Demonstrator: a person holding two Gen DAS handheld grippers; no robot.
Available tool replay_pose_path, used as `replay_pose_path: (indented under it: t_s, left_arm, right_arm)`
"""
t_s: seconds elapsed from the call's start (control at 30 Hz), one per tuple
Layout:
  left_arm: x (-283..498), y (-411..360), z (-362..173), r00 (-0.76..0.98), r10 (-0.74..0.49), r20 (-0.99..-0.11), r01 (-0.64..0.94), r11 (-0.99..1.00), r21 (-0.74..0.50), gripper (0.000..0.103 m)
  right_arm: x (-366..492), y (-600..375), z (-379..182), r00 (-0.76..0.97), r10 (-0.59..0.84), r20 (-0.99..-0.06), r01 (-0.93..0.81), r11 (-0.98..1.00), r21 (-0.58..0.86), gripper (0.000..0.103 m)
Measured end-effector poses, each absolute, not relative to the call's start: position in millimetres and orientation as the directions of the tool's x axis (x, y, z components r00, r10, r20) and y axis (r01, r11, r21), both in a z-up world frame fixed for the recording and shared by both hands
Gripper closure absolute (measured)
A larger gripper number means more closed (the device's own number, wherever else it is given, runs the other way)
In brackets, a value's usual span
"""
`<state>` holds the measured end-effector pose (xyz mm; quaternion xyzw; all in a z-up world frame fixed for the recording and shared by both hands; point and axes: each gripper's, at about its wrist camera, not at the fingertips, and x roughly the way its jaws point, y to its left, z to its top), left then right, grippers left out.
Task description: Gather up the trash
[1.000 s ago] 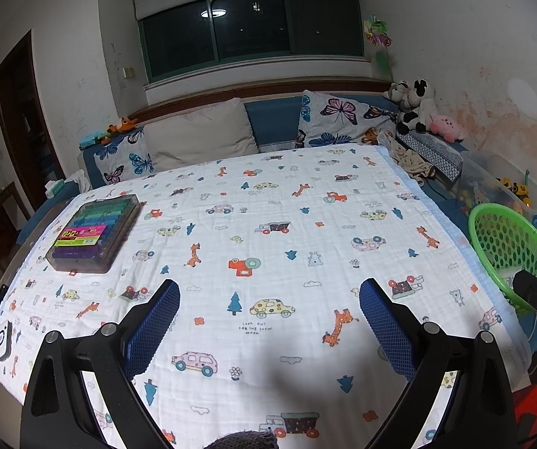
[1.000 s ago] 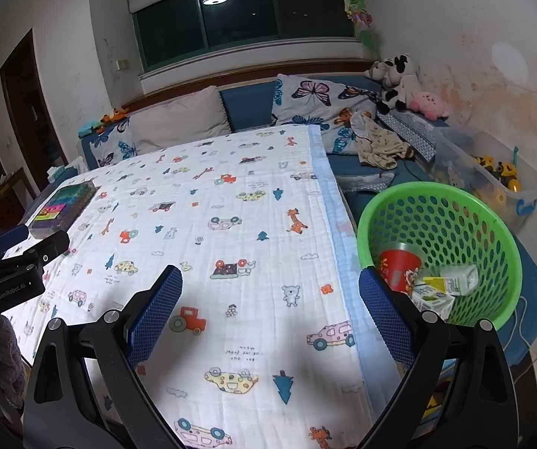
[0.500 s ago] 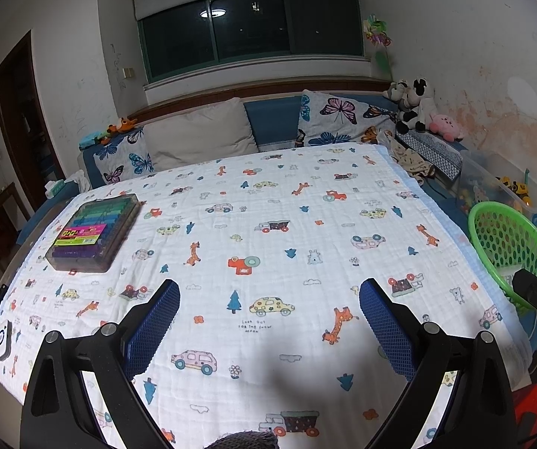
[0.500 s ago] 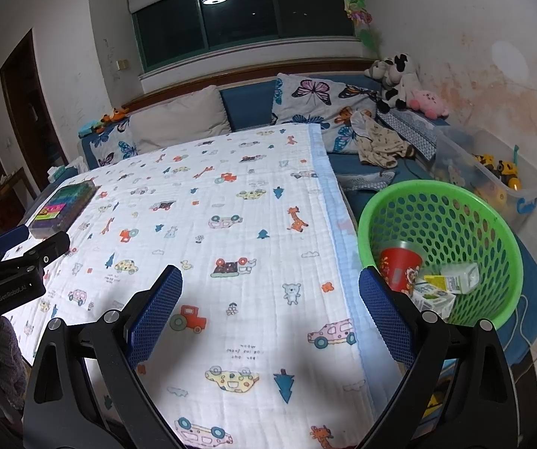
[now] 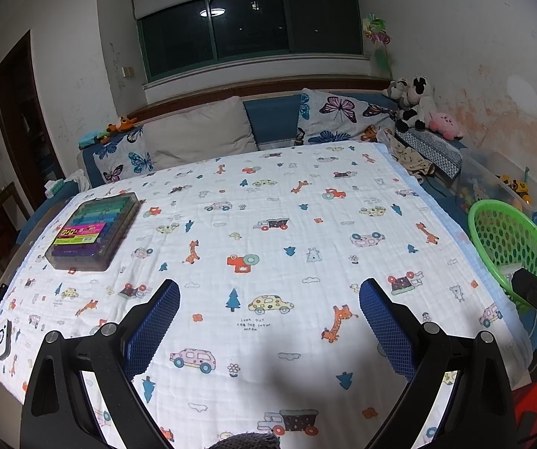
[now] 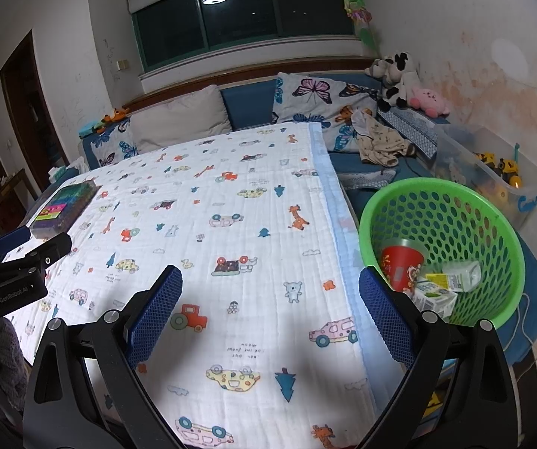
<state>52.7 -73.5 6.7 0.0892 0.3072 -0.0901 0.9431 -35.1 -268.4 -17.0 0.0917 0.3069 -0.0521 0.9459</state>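
Observation:
A green perforated basket (image 6: pixel 493 209) stands at the right of the bed and holds a red paper cup (image 6: pixel 399 262) and crumpled white and yellow cartons (image 6: pixel 451 280). It also shows in the left wrist view (image 5: pixel 500 224). My left gripper (image 5: pixel 268 321) is open and empty above the patterned blanket (image 5: pixel 268 202). My right gripper (image 6: pixel 270 310) is open and empty above the blanket's right part (image 6: pixel 231 194), just left of the basket. Each gripper shows at the edge of the other's view.
A box of coloured markers (image 5: pixel 92 230) lies on the blanket's left side. Pillows (image 5: pixel 201 131) and plush toys (image 5: pixel 418 108) line the far end. A clear bin of toys (image 6: pixel 493 172) sits behind the basket. A phone-like object (image 5: pixel 5 340) lies at the left edge.
The views have shifted very slightly. Both grippers stay open and empty over the blanket.

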Motion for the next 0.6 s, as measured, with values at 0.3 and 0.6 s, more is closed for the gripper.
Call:
replay_pose_path:
  t_s: [0.3, 0.6]
  left_arm:
    - [52.5, -70.1, 2.4, 0.801, -0.108, -0.589, 0.218, 0.969, 0.119, 0.01]
    - [55.7, -67.6, 4.3, 0.802, -0.085, -0.591, 0.189, 0.975, 0.116, 0.01]
  right_arm:
    - [-35.2, -266.9, -18.1, 0.805, -0.04, -0.592, 0.153, 0.978, 0.143, 0.008]
    - [-34.9, -262.1, -20.0, 0.802, -0.03, -0.596, 0.146, 0.978, 0.147, 0.008]
